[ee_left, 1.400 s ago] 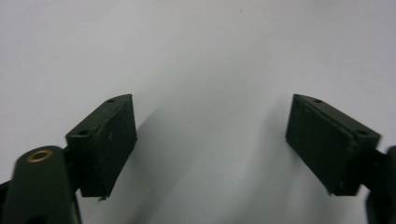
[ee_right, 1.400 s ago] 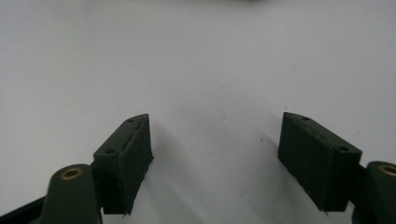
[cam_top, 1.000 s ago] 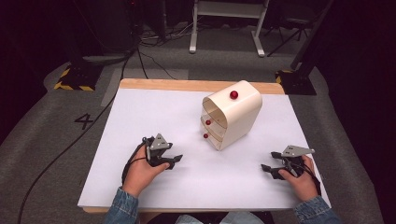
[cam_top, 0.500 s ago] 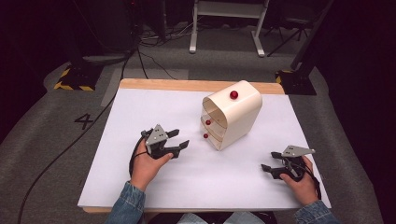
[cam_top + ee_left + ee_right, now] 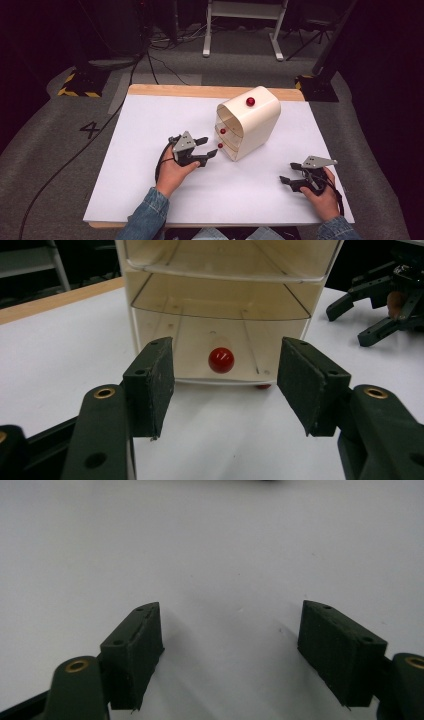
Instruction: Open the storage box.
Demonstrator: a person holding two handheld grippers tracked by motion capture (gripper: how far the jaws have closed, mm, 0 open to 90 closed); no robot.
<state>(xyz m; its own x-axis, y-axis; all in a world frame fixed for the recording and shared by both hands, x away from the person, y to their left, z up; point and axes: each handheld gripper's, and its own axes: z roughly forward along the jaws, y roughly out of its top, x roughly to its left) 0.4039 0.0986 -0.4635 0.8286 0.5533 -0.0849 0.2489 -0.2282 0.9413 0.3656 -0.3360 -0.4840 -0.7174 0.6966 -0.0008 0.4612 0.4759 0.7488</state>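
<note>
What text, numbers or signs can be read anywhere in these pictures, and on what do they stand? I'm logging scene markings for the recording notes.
"4": a dark numeral on the grey carpeted floor, left of the white-topped table.
Yellow-and-black hazard stripes, a wordless sign, edge the dark stand base on the floor.
Nothing readable stands on the cream plastic drawer cabinet or on either claw.

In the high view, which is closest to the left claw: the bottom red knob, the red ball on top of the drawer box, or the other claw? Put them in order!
From the left claw:
1. Bottom red knob, just beside its tips, on the box's front.
2. Red ball, up on the box's top, farther back.
3. Right claw, across the table at the right.
</note>
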